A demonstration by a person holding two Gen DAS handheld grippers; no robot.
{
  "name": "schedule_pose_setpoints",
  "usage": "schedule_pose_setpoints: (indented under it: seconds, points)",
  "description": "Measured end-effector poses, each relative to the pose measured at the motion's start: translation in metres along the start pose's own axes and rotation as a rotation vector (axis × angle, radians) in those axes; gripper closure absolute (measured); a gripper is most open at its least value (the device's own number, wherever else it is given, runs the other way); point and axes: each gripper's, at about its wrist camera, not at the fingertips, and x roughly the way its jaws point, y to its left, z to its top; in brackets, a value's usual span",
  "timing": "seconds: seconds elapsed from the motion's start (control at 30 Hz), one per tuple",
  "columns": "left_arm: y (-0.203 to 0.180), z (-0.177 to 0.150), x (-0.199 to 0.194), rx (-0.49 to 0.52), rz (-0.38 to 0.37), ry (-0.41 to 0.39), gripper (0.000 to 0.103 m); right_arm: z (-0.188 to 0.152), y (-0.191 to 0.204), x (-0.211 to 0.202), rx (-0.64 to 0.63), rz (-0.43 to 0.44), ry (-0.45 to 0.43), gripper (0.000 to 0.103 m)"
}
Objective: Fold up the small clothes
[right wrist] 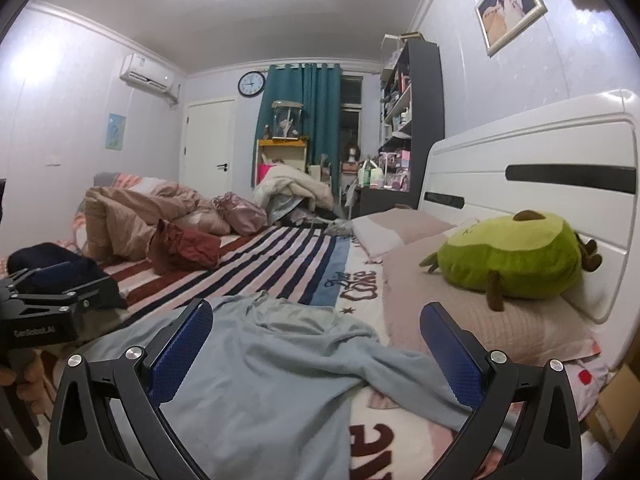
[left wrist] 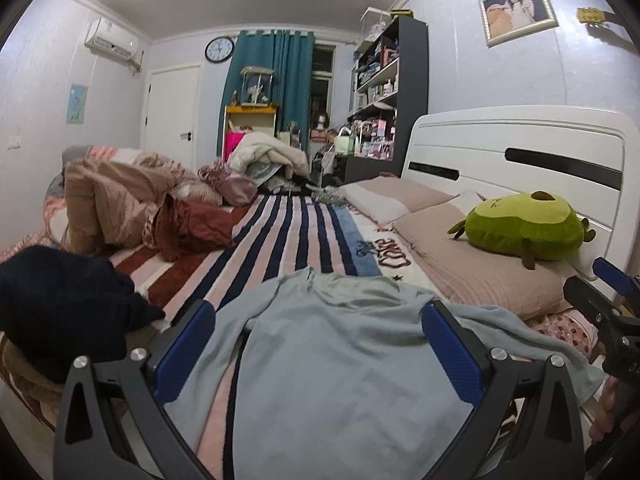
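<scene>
A light blue long-sleeved top (left wrist: 340,360) lies spread out on the striped bed blanket (left wrist: 288,232), collar away from me. My left gripper (left wrist: 320,340) is open and empty, its blue pads (left wrist: 184,348) wide apart just above the top's body. In the right wrist view the same top (right wrist: 260,372) lies rumpled, one sleeve trailing to the right. My right gripper (right wrist: 316,340) is open and empty above it. The left gripper also shows at the left edge of the right wrist view (right wrist: 48,292), and the right gripper at the right edge of the left wrist view (left wrist: 604,308).
A dark navy garment (left wrist: 60,308) lies at the left. A rust-red garment (left wrist: 192,228) and a beige quilt (left wrist: 116,196) are heaped further back. Pink pillows (left wrist: 472,268) and a green avocado plush (left wrist: 524,228) lie by the white headboard (left wrist: 520,148) at the right.
</scene>
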Motion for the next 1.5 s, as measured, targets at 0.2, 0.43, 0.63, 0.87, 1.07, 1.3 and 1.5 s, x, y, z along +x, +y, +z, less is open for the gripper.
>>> schedule_pose_setpoints:
  seconds: [0.2,0.43,0.63,0.87,1.07,1.3,1.5]
  points:
    - [0.054,-0.042,0.024,-0.004,0.029,0.128,0.001,-0.035,0.004,0.037,0.046,0.069,0.072,0.035]
    - [0.121,-0.1,0.04,-0.091,0.104,0.274,0.019,-0.065,0.002,0.08,0.17,0.203,0.216,0.064]
    - [0.161,-0.133,0.05,-0.174,0.163,0.342,0.041,-0.068,0.017,0.092,0.126,0.229,0.255,0.064]
    - [0.171,-0.146,0.063,-0.155,0.223,0.382,0.041,-0.072,0.03,0.103,0.111,0.26,0.292,0.064]
    - [0.162,-0.144,0.075,-0.104,0.245,0.4,0.081,-0.072,0.031,0.104,0.126,0.273,0.295,0.064]
    - [0.155,-0.115,0.06,-0.153,0.155,0.335,0.098,-0.074,0.022,0.099,0.17,0.301,0.284,0.064]
    - [0.122,-0.059,0.042,-0.219,-0.114,0.198,0.098,-0.078,0.003,0.09,0.214,0.316,0.261,0.064]
